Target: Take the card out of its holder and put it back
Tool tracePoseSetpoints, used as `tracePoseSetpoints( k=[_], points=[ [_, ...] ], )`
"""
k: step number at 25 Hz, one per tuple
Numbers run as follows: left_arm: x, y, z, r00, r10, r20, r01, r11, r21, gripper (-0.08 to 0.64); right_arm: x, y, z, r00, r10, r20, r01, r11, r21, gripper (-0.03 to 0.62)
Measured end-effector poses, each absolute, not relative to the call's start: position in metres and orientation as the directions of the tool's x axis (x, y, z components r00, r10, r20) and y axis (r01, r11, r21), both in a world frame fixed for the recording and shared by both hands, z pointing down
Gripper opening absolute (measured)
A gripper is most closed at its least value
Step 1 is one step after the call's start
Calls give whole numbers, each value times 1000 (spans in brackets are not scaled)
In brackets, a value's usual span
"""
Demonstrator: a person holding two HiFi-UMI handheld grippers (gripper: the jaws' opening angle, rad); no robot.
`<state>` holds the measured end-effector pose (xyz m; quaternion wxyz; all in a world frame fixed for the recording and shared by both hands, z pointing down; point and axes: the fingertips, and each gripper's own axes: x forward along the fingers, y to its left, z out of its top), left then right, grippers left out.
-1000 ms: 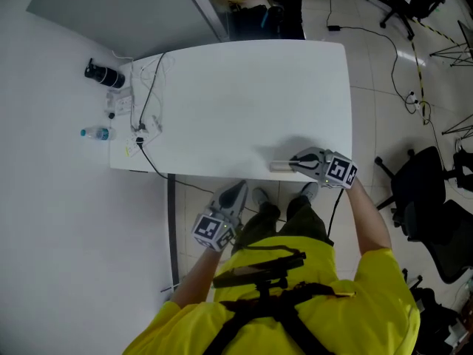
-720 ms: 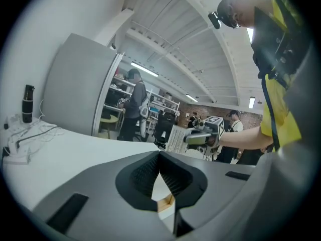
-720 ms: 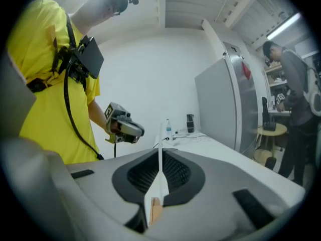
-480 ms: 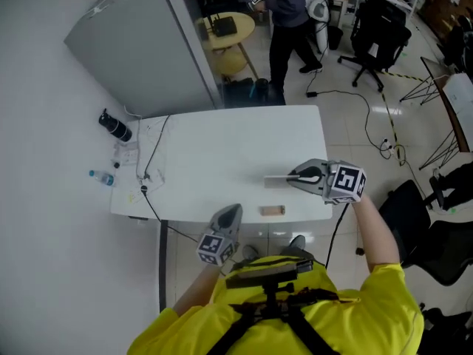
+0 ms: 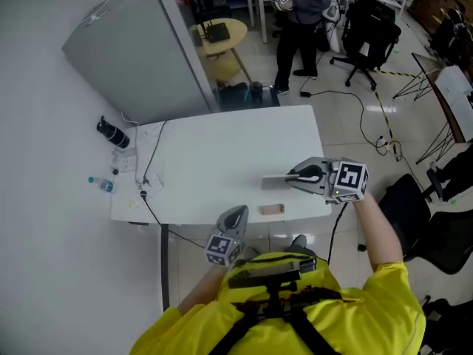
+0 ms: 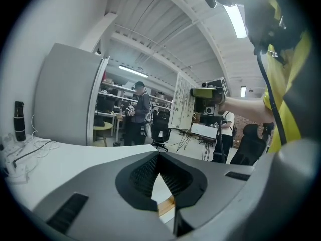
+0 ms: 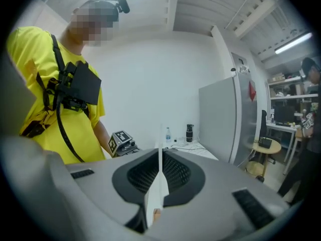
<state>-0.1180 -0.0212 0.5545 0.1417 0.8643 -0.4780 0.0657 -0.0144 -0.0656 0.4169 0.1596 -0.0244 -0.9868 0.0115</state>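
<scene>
A white table (image 5: pixel 222 154) carries a small wooden card holder (image 5: pixel 271 210) near its front edge. It stands alone with no card in it. My right gripper (image 5: pixel 294 177) hovers above and behind the holder, shut on a thin white card (image 5: pixel 274 177) that points left. In the right gripper view the card (image 7: pixel 159 185) shows edge-on, clamped between the jaws of that gripper (image 7: pixel 160 153). My left gripper (image 5: pixel 235 215) hangs at the table's front edge, left of the holder, shut and empty. The left gripper view catches the holder (image 6: pixel 166 205) through the gap below the tips of the left gripper (image 6: pixel 159 157).
A black bottle (image 5: pixel 111 133), a water bottle (image 5: pixel 98 184) and cables (image 5: pixel 150 165) lie at the table's left end. A grey cabinet (image 5: pixel 133 50) stands behind it. A person (image 5: pixel 299 9) and office chairs (image 5: pixel 367 28) are beyond the far edge.
The right gripper has lifted the card up and away from the holder, which now stands alone on the table. The head view has pulled back. The left gripper has barely moved.
</scene>
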Motion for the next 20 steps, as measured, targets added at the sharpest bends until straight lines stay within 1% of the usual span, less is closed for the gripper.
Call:
tracePoseSetpoints(
  k=[3,9,13,17,20],
  points=[
    [-121,-20,559,536,-804,258,-844,-503,185,-3,-17,-65,422,-949,54,312,45,998,-36,20],
    [-134,-25,562,513,-825,238,-856,-470,218,-3,-26,-66,432,-950,64,305,46,997,-65,20],
    [-134,-26,559,503,-830,238,-861,-459,220,-3,-30,-64,445,-949,88,302,64,994,-90,20],
    [-136,-27,563,477,-839,262,-875,-428,224,-3,-29,-68,483,-944,123,308,84,987,-137,20],
    [-137,-24,565,462,-843,276,-883,-410,227,-3,-27,-74,529,-941,127,312,68,979,-195,20]
  ],
)
